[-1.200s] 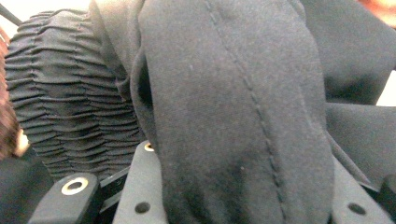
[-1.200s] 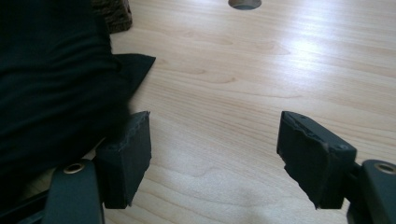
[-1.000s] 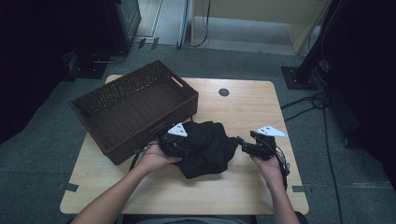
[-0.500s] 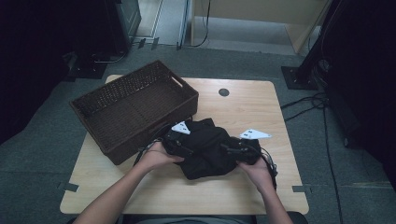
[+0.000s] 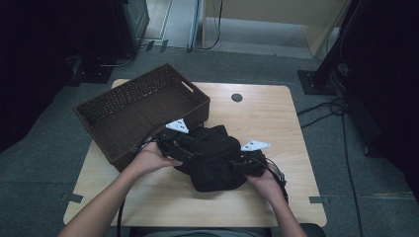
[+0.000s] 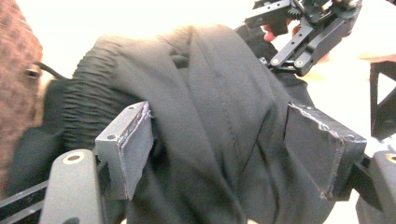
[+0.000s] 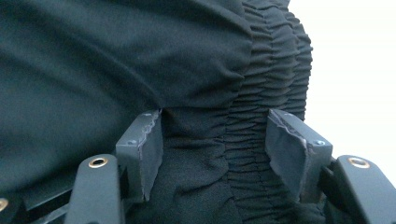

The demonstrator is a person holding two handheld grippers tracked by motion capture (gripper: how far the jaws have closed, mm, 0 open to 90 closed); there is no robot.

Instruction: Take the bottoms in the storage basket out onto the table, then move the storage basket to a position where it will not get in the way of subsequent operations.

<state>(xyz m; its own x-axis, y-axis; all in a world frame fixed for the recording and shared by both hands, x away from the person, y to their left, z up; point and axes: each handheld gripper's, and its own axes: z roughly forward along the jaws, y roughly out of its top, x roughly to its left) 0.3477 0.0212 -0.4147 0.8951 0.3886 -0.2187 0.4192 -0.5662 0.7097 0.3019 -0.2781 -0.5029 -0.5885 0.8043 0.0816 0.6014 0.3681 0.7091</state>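
1. While bunched into a heap, the black garment (image 5: pixel 210 158) sits near the middle of the wooden table (image 5: pixel 276 118), toward the near edge, its left side touching or just beside the wicker basket (image 5: pixel 143 116).
2. Basket is on the left-far part of the table, angled, dark brown weave, with a cut-out handle on its right end wall. A small dark round insert (image 5: pixel 236 98) is set in the tabletop, far of the garment and well apart from it.
3. Basket wall stands right behind the left hand's side of the heap; on the right and near sides the table is bare.
4. Left gripper (image 5: pixel 180 148) is at the heap's left side, hand behind it. In the left gripper view its jaws stand wide apart and have just been opening; cloth (image 6: pixel 219 140) bulges between them, the left pad (image 6: pixel 128 149) touching a fold, the right pad close to the cloth but not pressing.
5. Right gripper (image 5: pixel 247 165) is at the heap's right-near side. In the right gripper view the jaws are wide, a gathered, elastic-looking band of the garment (image 7: pixel 243 140) lies between them; the pads (image 7: pixel 144 149) sit beside the cloth, and I can't tell whether they pinch it.
6. Hard to read: black gripper parts merge with black cloth in the high view. What kind of garment it is can't be told. Both forearms are cut off by the bottom edge.
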